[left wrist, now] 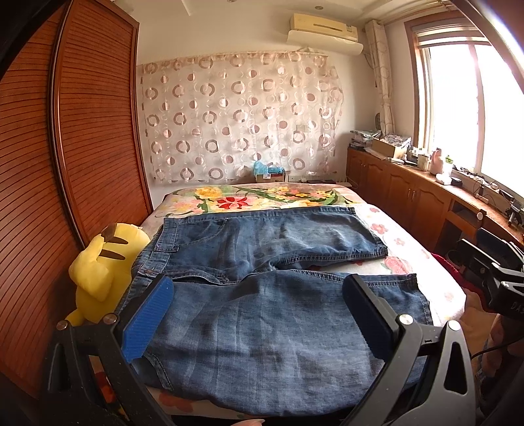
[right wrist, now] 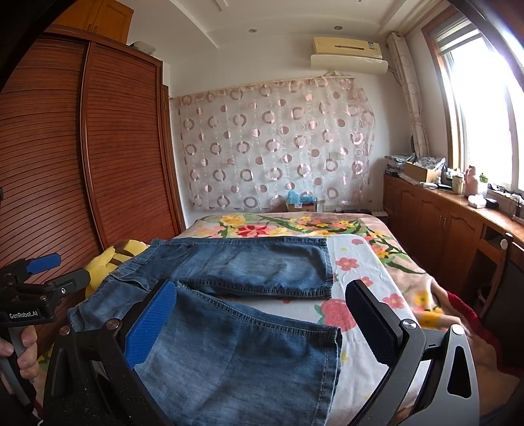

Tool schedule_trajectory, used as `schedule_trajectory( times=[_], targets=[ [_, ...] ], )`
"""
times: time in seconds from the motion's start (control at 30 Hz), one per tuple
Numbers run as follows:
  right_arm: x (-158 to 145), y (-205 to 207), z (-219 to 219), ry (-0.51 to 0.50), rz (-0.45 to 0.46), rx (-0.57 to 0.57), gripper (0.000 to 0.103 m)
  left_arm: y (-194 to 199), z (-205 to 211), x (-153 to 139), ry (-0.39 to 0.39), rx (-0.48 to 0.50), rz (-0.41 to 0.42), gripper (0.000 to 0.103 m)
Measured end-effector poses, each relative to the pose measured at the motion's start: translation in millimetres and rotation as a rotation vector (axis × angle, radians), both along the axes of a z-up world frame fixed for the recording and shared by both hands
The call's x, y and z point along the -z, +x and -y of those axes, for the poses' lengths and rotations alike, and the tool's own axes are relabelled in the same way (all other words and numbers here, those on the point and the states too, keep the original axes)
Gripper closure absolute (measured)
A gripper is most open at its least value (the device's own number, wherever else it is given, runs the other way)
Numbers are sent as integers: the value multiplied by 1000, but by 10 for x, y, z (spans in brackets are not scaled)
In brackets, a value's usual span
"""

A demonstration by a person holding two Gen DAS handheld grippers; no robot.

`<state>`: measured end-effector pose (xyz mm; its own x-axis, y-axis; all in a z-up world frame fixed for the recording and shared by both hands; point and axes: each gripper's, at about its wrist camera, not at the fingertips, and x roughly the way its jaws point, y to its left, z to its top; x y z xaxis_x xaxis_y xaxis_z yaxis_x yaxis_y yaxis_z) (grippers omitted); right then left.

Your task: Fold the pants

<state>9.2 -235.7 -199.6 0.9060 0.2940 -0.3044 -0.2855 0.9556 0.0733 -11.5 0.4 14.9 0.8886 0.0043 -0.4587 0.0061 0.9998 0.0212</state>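
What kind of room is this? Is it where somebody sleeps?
Yes, it looks like a bedroom. There is a bed with a flowery cover, a big wooden wardrobe beside it, and a yellow plush toy. Blue jeans lie spread on the bed.

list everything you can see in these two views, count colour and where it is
jeans: 1, blue denim, spread flat on the bed, legs apart
bed cover: 1, white with flowers, under the jeans
plush toy: 1, yellow, at the bed's left edge beside the wardrobe
wardrobe: 1, brown slatted doors, left wall
curtain: 1, pale with pink rings, back wall
air conditioner: 1, cream, high on back wall
cabinets: 1 run, brown wood, under the window, cluttered top
window: 1, bright, right wall
left claw: 1, black with blue pads, open over the jeans
right claw: 1, black with blue pads, open over the near leg
hand: 1, holding the left claw's handle
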Motion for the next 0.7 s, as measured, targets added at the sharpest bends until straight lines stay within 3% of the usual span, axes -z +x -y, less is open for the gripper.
schedule_trajectory(
  times=[0.7],
  targets=[
    [4, -24, 0, -2, 1, -7, 0, -7, 2, -19, -5, 1, 3, 0]
  ],
)
